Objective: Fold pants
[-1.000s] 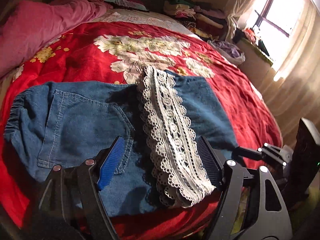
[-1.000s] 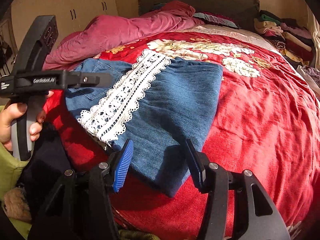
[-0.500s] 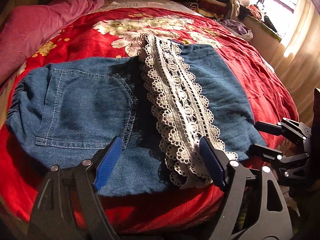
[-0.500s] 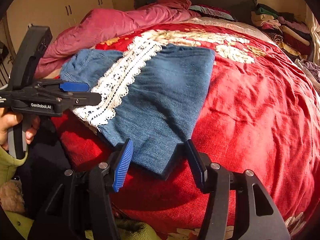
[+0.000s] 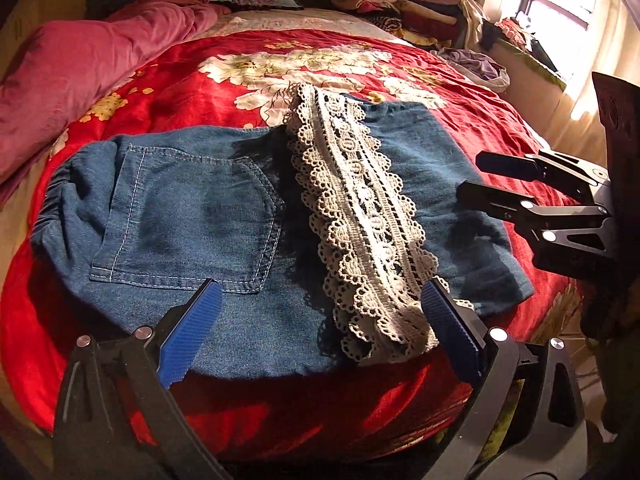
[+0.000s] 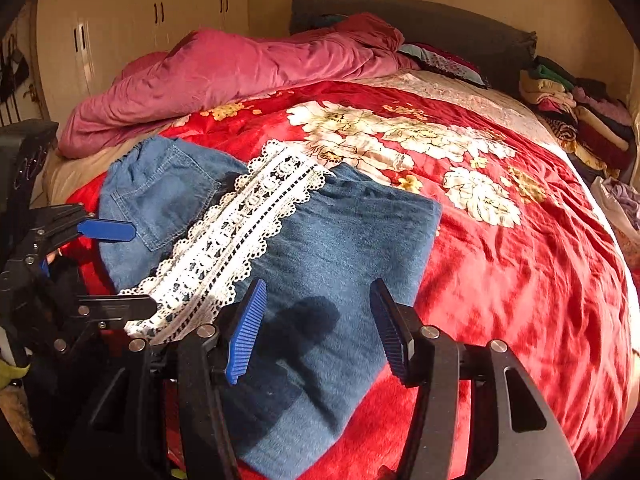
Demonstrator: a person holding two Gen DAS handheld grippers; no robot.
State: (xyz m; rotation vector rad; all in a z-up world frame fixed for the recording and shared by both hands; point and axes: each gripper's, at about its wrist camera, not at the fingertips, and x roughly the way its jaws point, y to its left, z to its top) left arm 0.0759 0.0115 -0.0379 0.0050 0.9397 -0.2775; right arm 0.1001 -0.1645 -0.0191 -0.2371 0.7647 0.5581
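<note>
Folded denim pants (image 5: 192,216) with lace trim (image 5: 360,216) lie on the red bedspread (image 5: 480,120). Left hand-held gripper (image 5: 320,328), jaws just opening to wide, hangs over the near edge, gripping nothing. Right hand-held gripper (image 6: 316,332), half-spread, empty, over the pants' right corner.
</note>
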